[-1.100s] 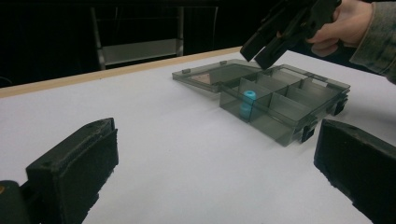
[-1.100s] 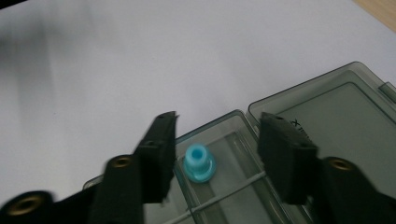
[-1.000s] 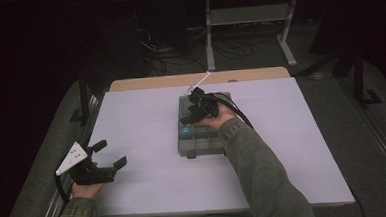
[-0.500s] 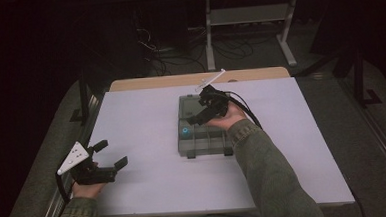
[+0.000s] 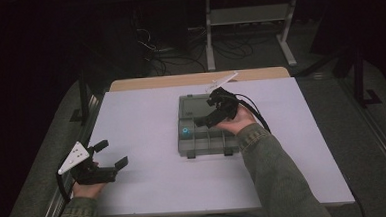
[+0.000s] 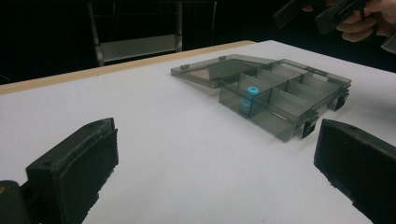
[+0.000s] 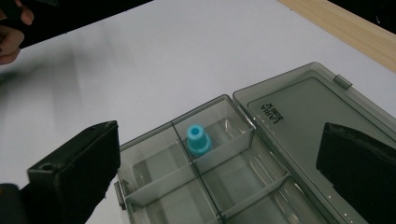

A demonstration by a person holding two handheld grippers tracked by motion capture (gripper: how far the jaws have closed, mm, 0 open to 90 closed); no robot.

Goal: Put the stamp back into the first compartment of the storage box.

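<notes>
Here, the right gripper (image 5: 207, 115) is held over the open organiser box (image 5: 202, 138), its jaws spread wide with nothing between them.

The jaws have just been opening, and in the right gripper view they stand apart at either side of the box, above a small blue cap (image 7: 198, 139) that stands upright in a corner compartment next to the hinge. The clear grey lid (image 7: 308, 116) is laid flat on the table (image 5: 141, 121), folded back toward the far edge. The box is set near the middle of the white tabletop, slightly toward its far edge. The left gripper (image 5: 106, 163) is rested near the table's near left corner, well apart from the box, its jaws likewise spread and empty, pointed toward the box.
</notes>
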